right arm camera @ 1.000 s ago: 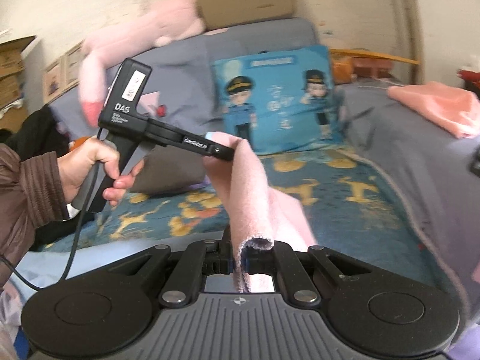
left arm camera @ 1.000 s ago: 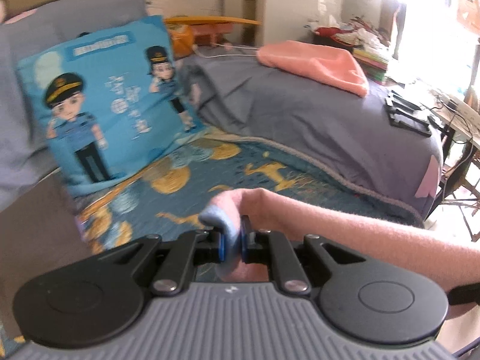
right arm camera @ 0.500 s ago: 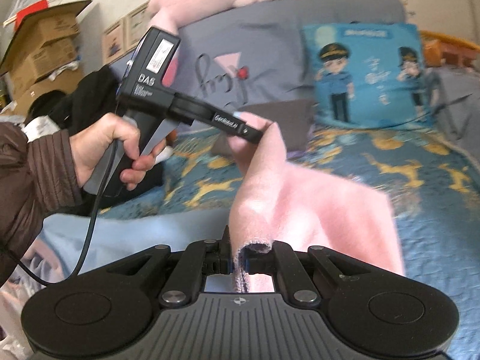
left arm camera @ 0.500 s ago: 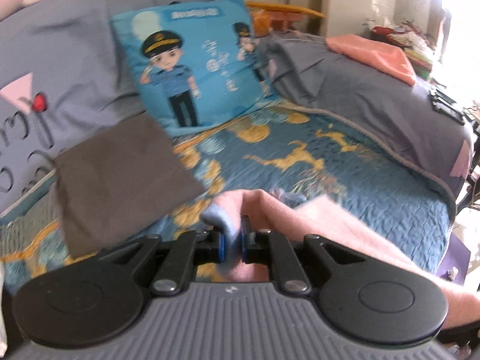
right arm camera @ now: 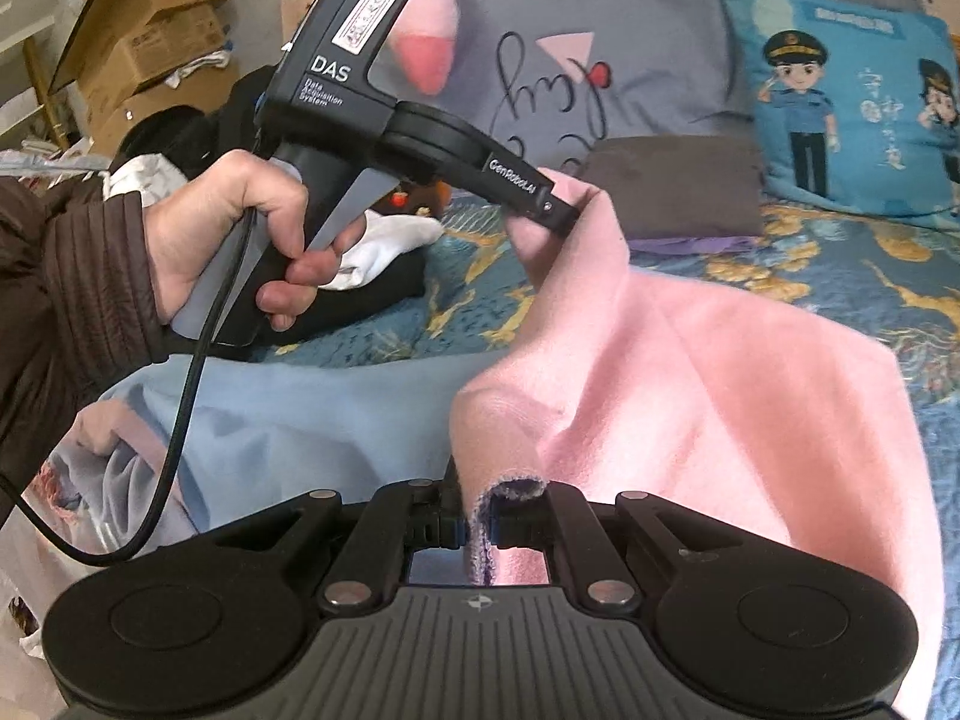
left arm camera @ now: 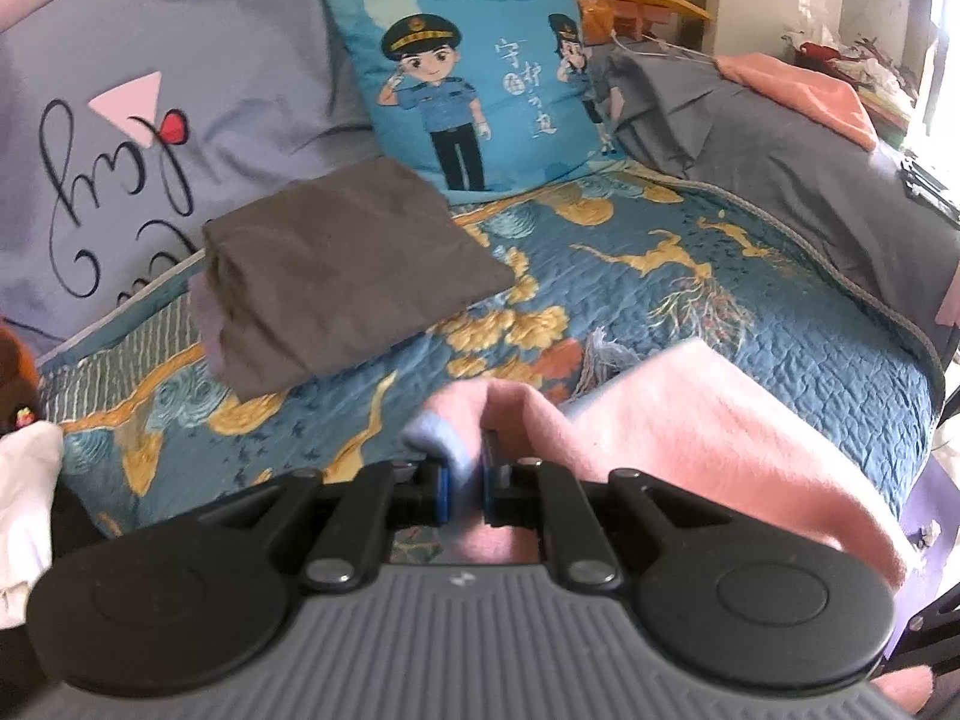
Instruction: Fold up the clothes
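Note:
A pink garment [right arm camera: 750, 384] hangs between both grippers over the blue patterned bedspread [left arm camera: 690, 276]. My left gripper [left arm camera: 463, 483] is shut on its light blue cuff, with pink cloth [left arm camera: 690, 420] trailing to the right. It also shows in the right wrist view [right arm camera: 561, 213], held by a hand, pinching a top corner. My right gripper [right arm camera: 477, 525] is shut on a lower hem edge with purple trim. A folded grey garment [left arm camera: 342, 258] lies on the bedspread at the back left.
A blue cartoon-police cushion [left arm camera: 474, 78] and a grey pillow [left arm camera: 150, 90] lean at the back. A light blue garment [right arm camera: 312, 414] lies near the bed's front. White and black clothes [right arm camera: 384, 246] lie left. Cardboard boxes [right arm camera: 150, 42] stand far left. An orange towel [left arm camera: 804, 90] lies right.
Both grippers swung left across the bed, keeping their grip. The pink garment has spread wider and lower between them. The folded grey garment came into the left wrist view.

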The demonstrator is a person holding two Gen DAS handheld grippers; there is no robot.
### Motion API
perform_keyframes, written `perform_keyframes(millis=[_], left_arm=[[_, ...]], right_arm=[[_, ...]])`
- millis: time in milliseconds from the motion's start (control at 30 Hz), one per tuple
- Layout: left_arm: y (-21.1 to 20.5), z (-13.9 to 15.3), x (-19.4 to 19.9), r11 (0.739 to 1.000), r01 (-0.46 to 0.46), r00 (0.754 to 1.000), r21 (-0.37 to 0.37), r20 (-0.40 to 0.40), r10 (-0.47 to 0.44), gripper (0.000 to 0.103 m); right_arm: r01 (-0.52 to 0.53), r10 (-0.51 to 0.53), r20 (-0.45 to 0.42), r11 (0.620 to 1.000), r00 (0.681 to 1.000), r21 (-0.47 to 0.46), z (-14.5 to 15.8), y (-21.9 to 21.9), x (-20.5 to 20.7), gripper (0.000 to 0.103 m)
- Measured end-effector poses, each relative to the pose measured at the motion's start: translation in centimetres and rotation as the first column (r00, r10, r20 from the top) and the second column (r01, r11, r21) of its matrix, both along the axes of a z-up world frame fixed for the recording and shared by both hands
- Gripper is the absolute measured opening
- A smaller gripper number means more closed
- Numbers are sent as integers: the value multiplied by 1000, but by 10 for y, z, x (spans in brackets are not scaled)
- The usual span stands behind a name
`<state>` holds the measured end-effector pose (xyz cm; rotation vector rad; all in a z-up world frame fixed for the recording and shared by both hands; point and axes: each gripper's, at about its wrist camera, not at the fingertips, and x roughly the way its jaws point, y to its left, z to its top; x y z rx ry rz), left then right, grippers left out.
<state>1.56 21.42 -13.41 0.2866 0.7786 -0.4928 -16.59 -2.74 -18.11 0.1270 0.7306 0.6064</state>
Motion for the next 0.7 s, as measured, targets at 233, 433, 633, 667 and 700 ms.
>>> perform_keyframes(millis=[233, 433, 633, 667, 700], left_arm=[[24, 3, -2, 999, -51, 999, 15, -4, 51, 11], [43, -10, -11, 995, -87, 996, 47, -25, 89, 12], [49, -23, -17, 993, -95, 995, 75, -35, 98, 12], [50, -24, -18, 992, -96, 994, 78, -35, 99, 12], [51, -25, -18, 992, -98, 994, 78, -36, 101, 12]], right_arm=[[-73, 73, -6, 997, 997, -13, -5, 26, 0, 7], [-117, 116, -29, 993, 993, -29, -15, 39, -2, 7], [-134, 131, -50, 990, 990, -42, -23, 43, -4, 7], [-135, 132, -51, 990, 990, -43, -23, 44, -5, 7], [-136, 134, -53, 990, 990, -44, -24, 44, -5, 7]])
